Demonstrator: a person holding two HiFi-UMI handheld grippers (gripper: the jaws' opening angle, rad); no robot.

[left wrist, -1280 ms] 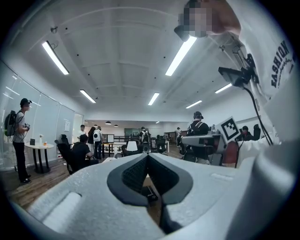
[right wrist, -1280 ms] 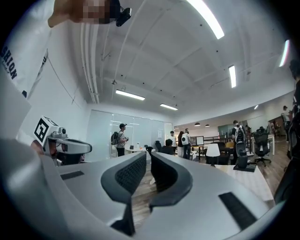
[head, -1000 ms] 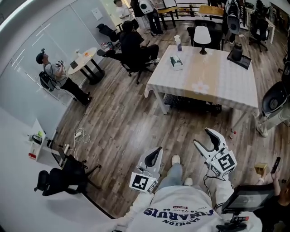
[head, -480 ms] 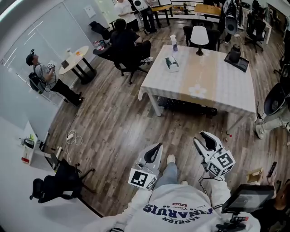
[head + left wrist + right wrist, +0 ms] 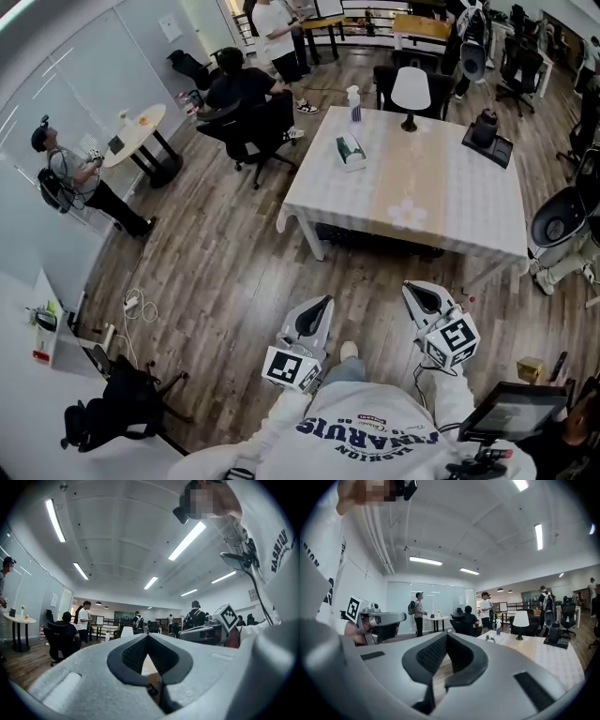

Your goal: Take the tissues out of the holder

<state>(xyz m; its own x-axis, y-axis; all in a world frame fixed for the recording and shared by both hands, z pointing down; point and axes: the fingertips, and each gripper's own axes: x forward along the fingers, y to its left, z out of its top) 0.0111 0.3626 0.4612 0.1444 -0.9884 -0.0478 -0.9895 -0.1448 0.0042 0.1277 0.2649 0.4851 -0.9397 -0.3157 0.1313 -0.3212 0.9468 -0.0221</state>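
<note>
The green and white tissue holder (image 5: pixel 351 150) lies near the far left corner of the white table (image 5: pixel 441 187), well ahead of both grippers. In the right gripper view the tissue holder (image 5: pixel 490 639) shows small on the table (image 5: pixel 553 660). My left gripper (image 5: pixel 322 304) is shut and empty, held out over the wood floor. My right gripper (image 5: pixel 413 290) has just closed with nothing between its jaws. In the left gripper view the left gripper (image 5: pixel 147 636) has its dark pads together; in the right gripper view the right gripper (image 5: pixel 446 635) looks the same.
On the table stand a spray bottle (image 5: pixel 354 103), a white lamp (image 5: pixel 410 91) and a black device (image 5: pixel 487 131). A person sits in a black chair (image 5: pixel 246 98) left of the table. A round side table (image 5: pixel 141 127) is further left. An office chair (image 5: pixel 562 217) stands at the right.
Both grippers have moved forward over the floor towards the table, which now lies nearer. The right gripper's jaws, spread wide a second ago, have come together empty. The left stays shut.
</note>
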